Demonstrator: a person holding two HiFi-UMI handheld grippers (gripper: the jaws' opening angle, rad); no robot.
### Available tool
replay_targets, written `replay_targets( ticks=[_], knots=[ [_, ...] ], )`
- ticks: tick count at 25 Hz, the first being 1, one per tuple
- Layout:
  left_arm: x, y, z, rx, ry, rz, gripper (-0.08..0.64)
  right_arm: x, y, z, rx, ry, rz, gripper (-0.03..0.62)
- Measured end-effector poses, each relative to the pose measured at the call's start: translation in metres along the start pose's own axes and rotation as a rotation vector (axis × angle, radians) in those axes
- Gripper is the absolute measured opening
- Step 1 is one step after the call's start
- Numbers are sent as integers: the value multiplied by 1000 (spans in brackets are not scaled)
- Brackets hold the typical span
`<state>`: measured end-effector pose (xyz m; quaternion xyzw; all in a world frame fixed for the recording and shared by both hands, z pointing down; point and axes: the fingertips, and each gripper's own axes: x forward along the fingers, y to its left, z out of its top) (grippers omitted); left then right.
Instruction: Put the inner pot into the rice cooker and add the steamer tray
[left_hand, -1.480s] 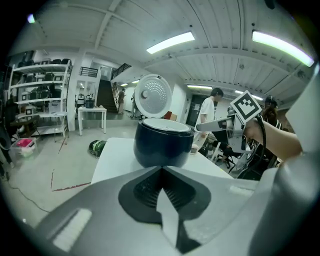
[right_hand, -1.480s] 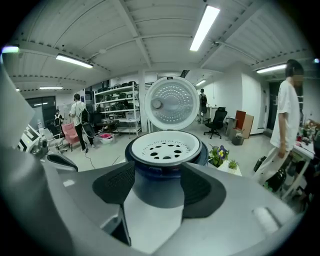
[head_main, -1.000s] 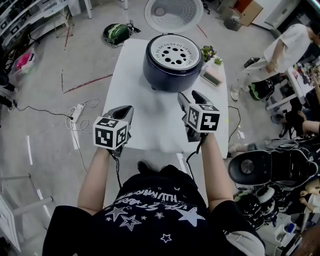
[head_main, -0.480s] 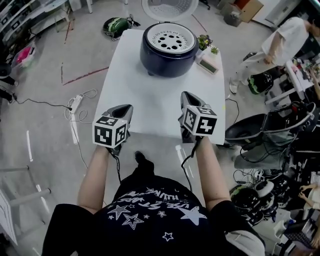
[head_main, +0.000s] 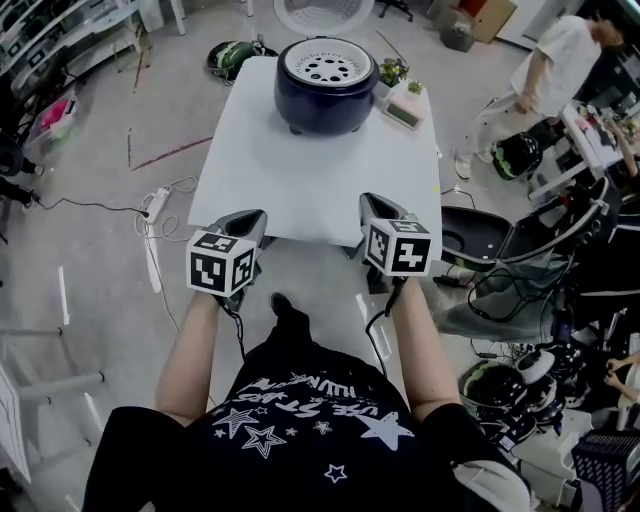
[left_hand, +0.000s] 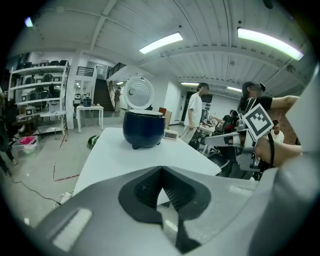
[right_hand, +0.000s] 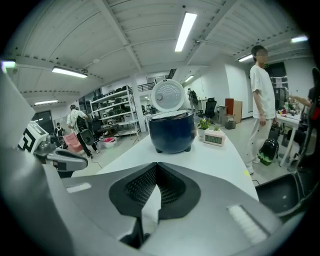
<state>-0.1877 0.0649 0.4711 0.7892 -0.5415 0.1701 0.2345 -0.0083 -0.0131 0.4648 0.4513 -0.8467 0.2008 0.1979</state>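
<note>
Drawn back nearward, leaving the left gripper (head_main: 250, 216) and right gripper (head_main: 378, 202) at the near edge of the white table (head_main: 310, 170) instead of over it, the rice cooker (head_main: 325, 85) farther off, right jaws closed together empty.

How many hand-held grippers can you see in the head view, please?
2. The left hand-held gripper is by the white table's near edge, toward its left; the right hand-held gripper is by the same edge, toward its right. Both are shut and empty. None hidden.
</note>
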Motion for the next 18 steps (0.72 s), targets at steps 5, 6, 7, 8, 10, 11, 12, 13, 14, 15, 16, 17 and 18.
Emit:
replay_targets(
  ticks=[5,6,7,8,10,11,12,13,14,15,16,17,18],
  knots=[
    [-24,-11,-14,10,-7,27,3,-21,13,-13,-2,-6,25,28],
    [-29,-12,-16,10,-9,33,3,-26,16,-15,-5,-6,27,28],
    [-34,-14,-19,12,-11,39,3,-30,18,-18,-7,-7,29,28],
    [-38,-17,-22,14,-13,46,3,-35,19,-21,-8,-8,30,28],
    [-44,-24,-30,18,-13,57,3,-45,19,-28,-2,-13,35,28],
    [-46,-28,-34,20,-12,60,3,-49,19,-32,4,-16,39,28],
    [-48,-32,-38,21,-11,63,3,-54,20,-35,9,-20,44,28],
    [-50,-36,-41,22,-10,65,3,-58,20,-38,13,-24,48,28],
    [-52,-39,-43,23,-9,67,3,-62,21,-41,17,-27,51,28],
    [-53,-42,-46,24,-8,69,3,-66,22,-45,19,-28,54,28],
    [-55,-45,-49,26,-7,70,3,-69,23,-48,20,-28,55,28],
    [-57,-48,-51,27,-6,71,3,-73,23,-51,21,-28,57,28],
    [-58,-51,-54,29,-5,73,3,-76,24,-55,22,-27,58,28]
  ],
)
